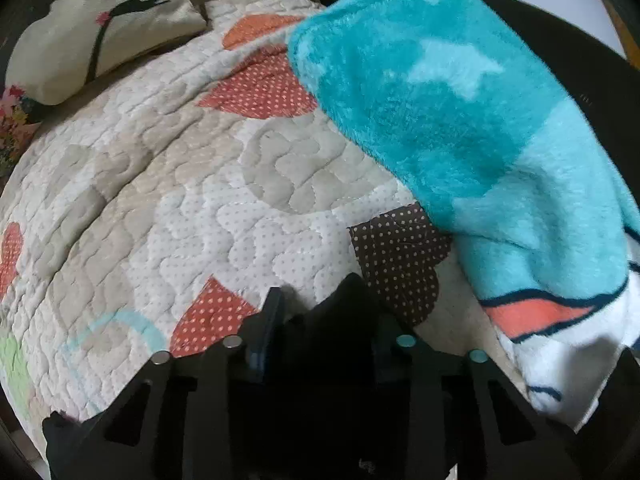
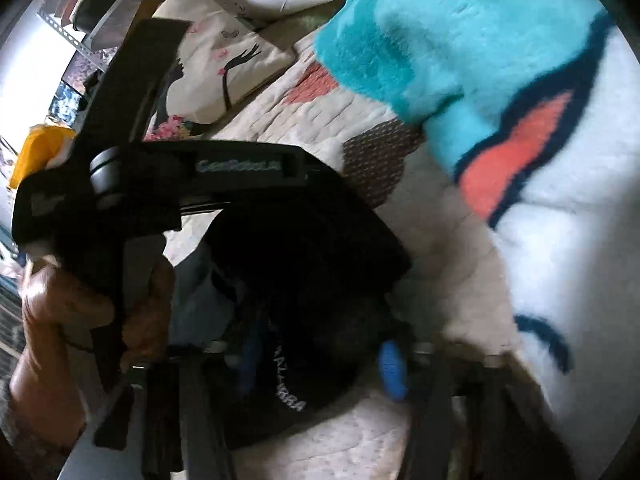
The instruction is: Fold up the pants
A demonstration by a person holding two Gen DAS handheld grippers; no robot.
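The pants are black fabric. In the left wrist view a fold of them (image 1: 344, 300) sticks up between the fingers of my left gripper (image 1: 320, 312), which is shut on it just above the quilt. In the right wrist view a dark bunch of the pants with white lettering (image 2: 304, 360) lies between the blue-padded fingers of my right gripper (image 2: 320, 364), which is shut on it. The left gripper's black body (image 2: 192, 176) and the hand holding it (image 2: 60, 312) show at the left of the right wrist view, close beside my right gripper.
A cream quilt with red and brown dotted patches (image 1: 192, 184) covers the bed. A fluffy turquoise and white blanket (image 1: 460, 112) lies on the right; it also shows in the right wrist view (image 2: 500, 60). A printed pillow (image 1: 92, 24) lies at the far left.
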